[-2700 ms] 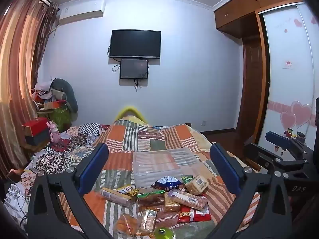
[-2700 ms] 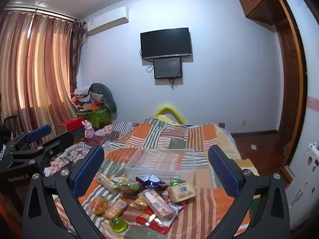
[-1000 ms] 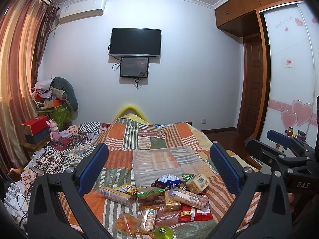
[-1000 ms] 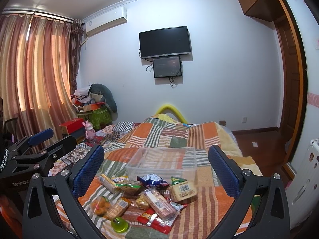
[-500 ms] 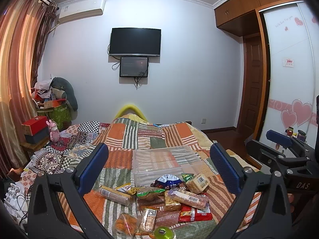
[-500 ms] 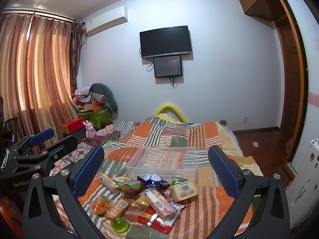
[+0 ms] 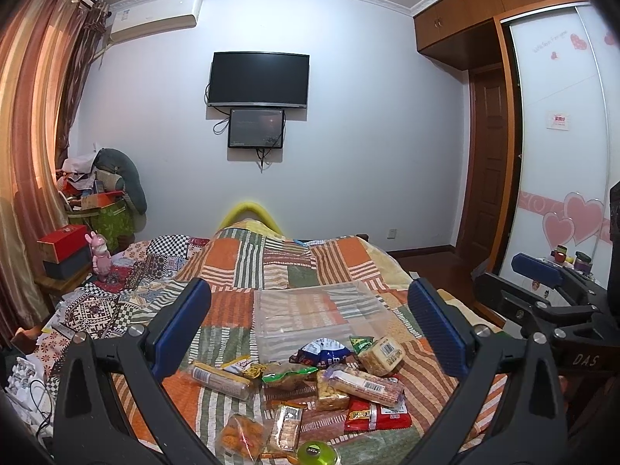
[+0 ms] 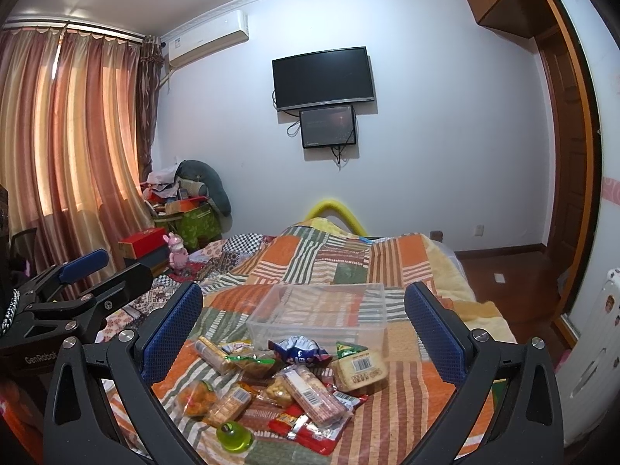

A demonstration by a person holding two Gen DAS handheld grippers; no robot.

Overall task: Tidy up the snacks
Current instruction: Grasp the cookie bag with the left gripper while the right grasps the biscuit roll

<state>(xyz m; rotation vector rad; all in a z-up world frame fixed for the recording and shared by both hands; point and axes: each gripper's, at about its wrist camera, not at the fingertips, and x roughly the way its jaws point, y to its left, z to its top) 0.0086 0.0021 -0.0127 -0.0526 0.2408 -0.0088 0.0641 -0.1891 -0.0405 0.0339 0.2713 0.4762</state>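
Nothing among the snacks (image 8: 286,379) had shifted since the earlier frames; only both cameras had drifted slightly. Left gripper (image 7: 310,333) and right gripper (image 8: 302,329) hovered with jaws spread wide, empty, above the heap lying on the quilt (image 8: 407,399) just before the clear bin (image 8: 321,310). Sorting apparently hadn't begun.
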